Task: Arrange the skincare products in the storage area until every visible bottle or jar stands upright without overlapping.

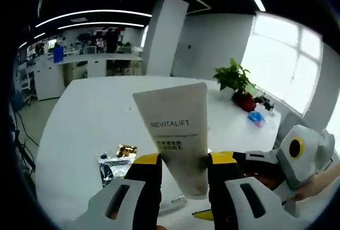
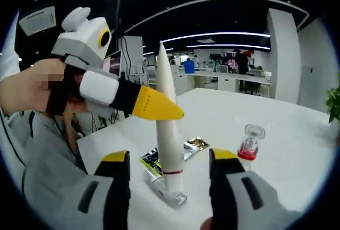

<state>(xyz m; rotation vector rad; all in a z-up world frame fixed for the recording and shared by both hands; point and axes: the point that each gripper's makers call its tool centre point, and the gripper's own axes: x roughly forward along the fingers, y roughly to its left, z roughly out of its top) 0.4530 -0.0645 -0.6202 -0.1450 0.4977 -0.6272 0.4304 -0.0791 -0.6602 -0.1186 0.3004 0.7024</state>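
Observation:
A white Revitalift tube (image 1: 175,129) stands with its flat crimped end up, and my left gripper (image 1: 183,161) is shut on its lower half. In the right gripper view the tube (image 2: 167,134) shows edge-on, cap end down near the white table (image 2: 297,134). The left gripper (image 2: 159,108), held by a hand, reaches in from the left with a yellow fingertip against the tube. My right gripper (image 2: 170,158) is open, its jaws on either side of the tube with gaps on both sides. The right gripper (image 1: 255,161) enters the left gripper view from the right.
A small clear bottle with red contents (image 2: 249,142) stands upright to the right of the tube. Foil sachets (image 2: 194,145) lie flat behind it, a gold sachet (image 1: 126,150) and a dark one (image 1: 109,167) among them. A potted plant (image 1: 234,76) sits at the table's far corner.

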